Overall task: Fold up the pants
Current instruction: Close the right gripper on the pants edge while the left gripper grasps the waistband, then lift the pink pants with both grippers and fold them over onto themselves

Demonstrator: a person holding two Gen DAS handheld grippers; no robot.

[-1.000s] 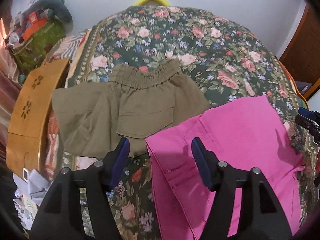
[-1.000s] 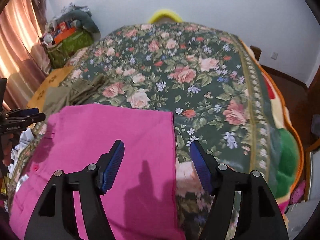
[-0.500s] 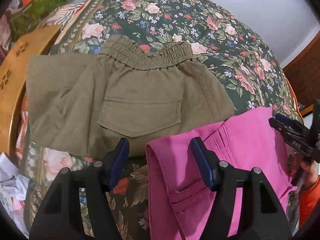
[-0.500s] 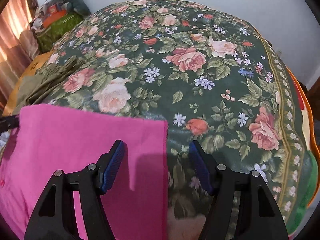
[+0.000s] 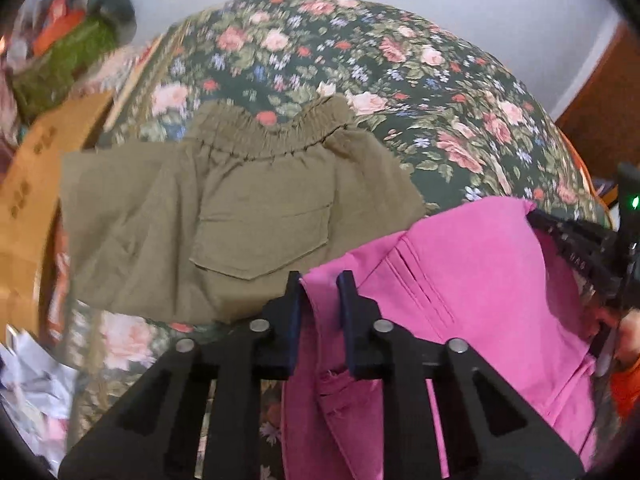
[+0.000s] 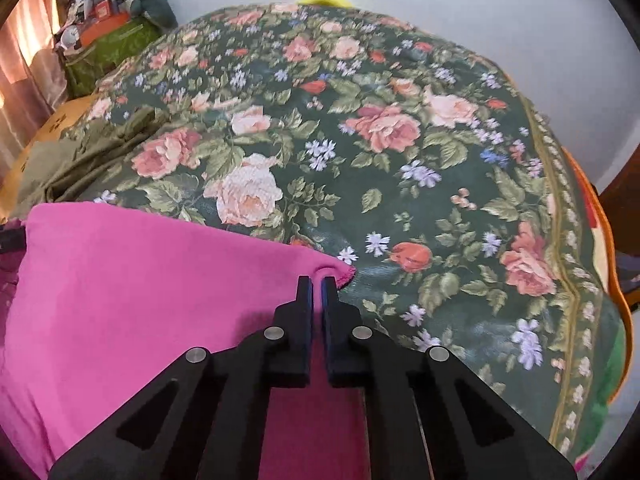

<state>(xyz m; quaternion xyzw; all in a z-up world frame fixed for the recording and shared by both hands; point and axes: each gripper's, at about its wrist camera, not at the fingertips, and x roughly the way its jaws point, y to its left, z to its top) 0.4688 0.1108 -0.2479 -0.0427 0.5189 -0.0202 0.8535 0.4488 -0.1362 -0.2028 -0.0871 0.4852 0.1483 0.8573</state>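
Pink pants (image 5: 472, 280) lie on the floral bedspread (image 5: 400, 64). My left gripper (image 5: 319, 280) is shut on their near left corner, with pink cloth pinched between the fingers. My right gripper (image 6: 316, 282) is shut on the far right corner of the pink pants (image 6: 120, 280), which is bunched up at the fingertips. The right gripper also shows at the right edge of the left wrist view (image 5: 580, 256), over the pants' far side. Olive pants (image 5: 224, 216) lie folded flat just beyond the pink ones, waistband away from me.
A wooden board (image 5: 28, 184) stands at the bed's left side. A green bag with clutter (image 6: 104, 48) sits at the far left corner. Loose papers (image 5: 28, 376) lie low on the left. The floral bedspread (image 6: 400, 160) stretches right of the pants.
Both grippers were open over the pink pants' corners; both have since dropped closer and shut on the cloth. The right corner is now bunched.
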